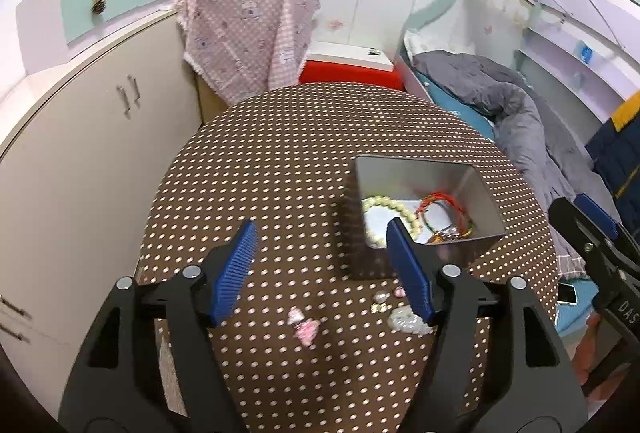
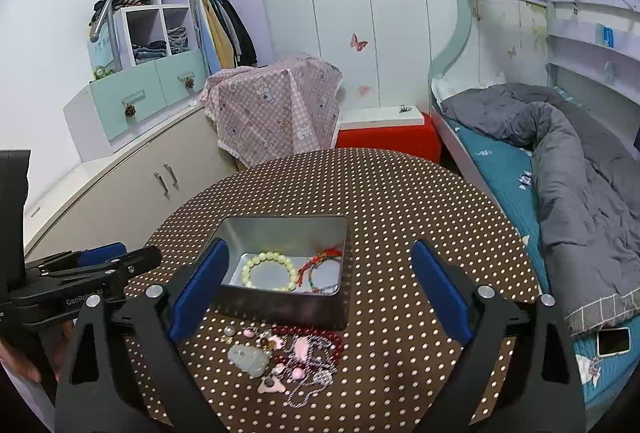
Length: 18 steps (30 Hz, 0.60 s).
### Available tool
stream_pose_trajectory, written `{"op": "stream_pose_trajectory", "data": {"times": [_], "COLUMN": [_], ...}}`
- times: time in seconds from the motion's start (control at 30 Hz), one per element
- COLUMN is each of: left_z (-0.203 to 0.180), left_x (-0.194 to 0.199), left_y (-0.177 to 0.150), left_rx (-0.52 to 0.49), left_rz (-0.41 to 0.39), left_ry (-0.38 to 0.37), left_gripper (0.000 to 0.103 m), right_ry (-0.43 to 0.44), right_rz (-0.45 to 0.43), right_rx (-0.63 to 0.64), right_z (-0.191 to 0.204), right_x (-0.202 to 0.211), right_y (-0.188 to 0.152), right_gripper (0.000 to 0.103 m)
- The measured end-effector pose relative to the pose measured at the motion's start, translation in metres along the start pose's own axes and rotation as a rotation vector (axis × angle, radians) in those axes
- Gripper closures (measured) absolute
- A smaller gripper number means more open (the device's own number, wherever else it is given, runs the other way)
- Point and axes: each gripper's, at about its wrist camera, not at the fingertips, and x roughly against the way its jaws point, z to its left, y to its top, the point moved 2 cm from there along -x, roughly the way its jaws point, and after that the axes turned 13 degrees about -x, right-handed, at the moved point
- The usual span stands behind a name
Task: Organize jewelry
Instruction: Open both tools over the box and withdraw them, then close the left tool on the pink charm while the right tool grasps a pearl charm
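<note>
Left tongs (image 1: 320,265) and right tongs (image 2: 320,289) both gape empty above the dotted desk (image 2: 400,201). The loose jewelry (image 2: 292,357) lies just before the tin (image 2: 280,307): light, slippery, tangle-prone chains and beads, probably best pinched at one strand. The tin's wall crowds the approach.
</note>
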Motion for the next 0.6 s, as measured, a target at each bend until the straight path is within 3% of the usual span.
{"op": "stream_pose_trajectory", "data": {"times": [0.33, 0.6], "left_z": [0.018, 0.014], "left_x": [-0.005, -0.019], "left_y": [-0.027, -0.051], "left_rx": [0.04, 0.035], "left_rz": [0.069, 0.136], "left_ry": [0.017, -0.011], "left_gripper": [0.025, 0.023], "right_ry": [0.008, -0.008], "right_rz": [0.069, 0.117], "right_rx": [-0.002, 0.029], "right_z": [0.008, 0.017], "right_x": [-0.004, -0.01], "right_y": [-0.015, -0.031], "right_gripper": [0.008, 0.008]}}
